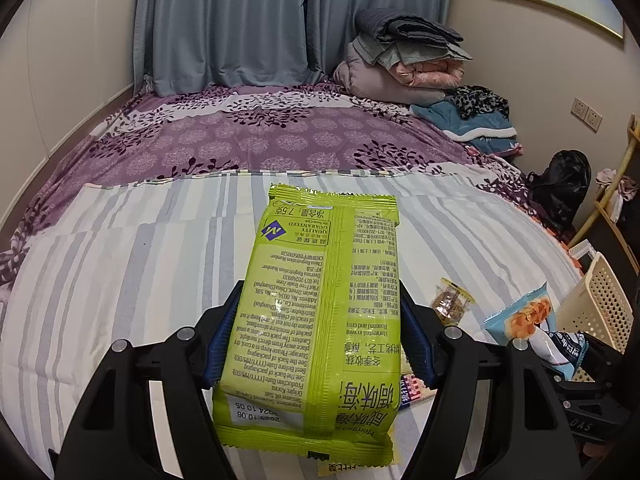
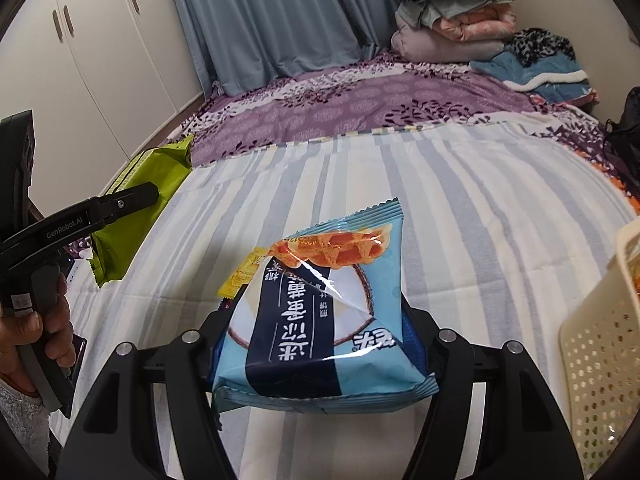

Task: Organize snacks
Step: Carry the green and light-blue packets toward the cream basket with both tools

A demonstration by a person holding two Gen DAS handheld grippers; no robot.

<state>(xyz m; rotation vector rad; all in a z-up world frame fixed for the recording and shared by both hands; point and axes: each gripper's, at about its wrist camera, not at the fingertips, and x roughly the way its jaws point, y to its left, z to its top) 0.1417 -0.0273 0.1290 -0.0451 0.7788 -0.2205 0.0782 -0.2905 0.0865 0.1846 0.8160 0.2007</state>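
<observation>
Looking along the left gripper: it squeezes the green snack pack, long way pointing far; the basket sits right. Right view: the right gripper squeezes the blue snack bag, nearer that basket

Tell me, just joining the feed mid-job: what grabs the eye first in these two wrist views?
Two bright packets held up over the striped bedsheet: a lime-green snack bag clamped in the left gripper, and a light-blue snack bag clamped in the right gripper. A cream perforated basket waits at the right edge.
</observation>
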